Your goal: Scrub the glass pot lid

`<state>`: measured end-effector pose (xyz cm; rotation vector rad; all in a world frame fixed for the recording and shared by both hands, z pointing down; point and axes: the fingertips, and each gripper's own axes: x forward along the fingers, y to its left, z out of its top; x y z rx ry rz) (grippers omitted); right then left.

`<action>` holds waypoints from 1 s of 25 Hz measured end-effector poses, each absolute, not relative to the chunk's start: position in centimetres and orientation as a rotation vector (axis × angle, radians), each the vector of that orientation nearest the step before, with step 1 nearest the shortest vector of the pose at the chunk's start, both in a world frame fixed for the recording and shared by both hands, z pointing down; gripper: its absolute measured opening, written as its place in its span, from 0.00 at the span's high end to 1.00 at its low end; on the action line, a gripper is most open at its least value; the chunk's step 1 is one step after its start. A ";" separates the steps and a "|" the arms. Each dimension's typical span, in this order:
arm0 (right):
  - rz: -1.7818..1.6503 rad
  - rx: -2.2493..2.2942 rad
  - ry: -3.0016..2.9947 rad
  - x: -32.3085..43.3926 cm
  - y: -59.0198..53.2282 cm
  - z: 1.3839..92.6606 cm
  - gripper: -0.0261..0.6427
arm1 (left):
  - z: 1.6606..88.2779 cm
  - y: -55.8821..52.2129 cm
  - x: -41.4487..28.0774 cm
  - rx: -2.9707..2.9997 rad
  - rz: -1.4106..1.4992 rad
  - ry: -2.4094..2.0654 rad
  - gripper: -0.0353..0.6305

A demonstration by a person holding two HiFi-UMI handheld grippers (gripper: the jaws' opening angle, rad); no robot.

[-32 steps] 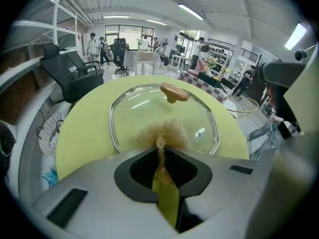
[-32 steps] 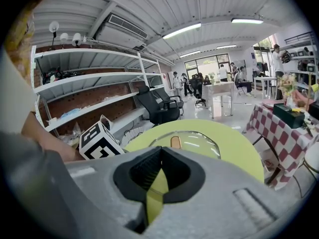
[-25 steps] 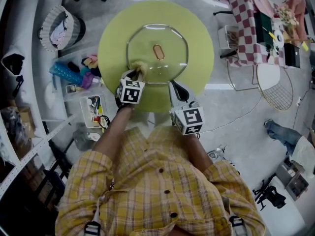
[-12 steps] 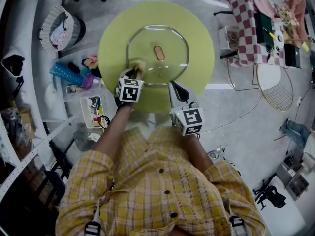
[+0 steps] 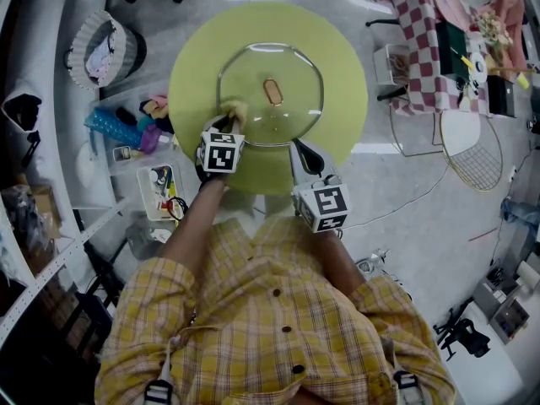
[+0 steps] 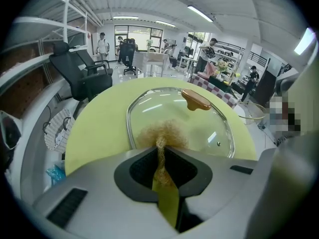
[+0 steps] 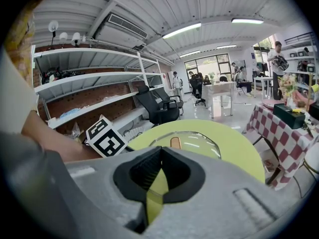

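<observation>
Toward left edge of worktop (image 5: 342, 53), slight forward nudge of left tool (image 6: 160, 146) pinching scrubber (image 6: 164, 131) on glass pot lid (image 5: 291, 112): scrubbing underway; right tool (image 7: 160, 156) pressed together, empty.

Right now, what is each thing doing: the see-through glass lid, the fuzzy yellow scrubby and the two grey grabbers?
Round glass pot lid with brown handle: lying flat, handle up, on the round yellow-green table.
Fuzzy golden scrub pad: clamped in the left gripper, pressed on the lid's near left rim.
Grey left gripper: shut on the scrub pad.
Grey right gripper: shut, nothing between its jaws.
</observation>
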<state>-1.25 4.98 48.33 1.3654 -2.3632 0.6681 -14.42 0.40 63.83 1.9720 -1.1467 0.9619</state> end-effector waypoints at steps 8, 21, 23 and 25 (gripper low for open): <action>0.670 1.365 -2.363 -1.1 4.9 48.4 0.96 | 63.3 -0.4 -14.5 1.962 0.952 -1.162 0.88; 0.680 1.370 -2.364 -0.9 4.7 48.6 0.96 | 63.6 -2.3 -15.6 1.877 0.866 -1.241 0.88; 0.684 1.373 -2.362 -0.7 4.7 48.6 0.96 | 63.4 -2.5 -15.6 1.874 0.872 -1.248 0.88; 0.686 1.374 -2.360 -0.6 4.6 48.6 0.96 | 63.7 -2.6 -15.5 1.874 0.868 -1.238 0.88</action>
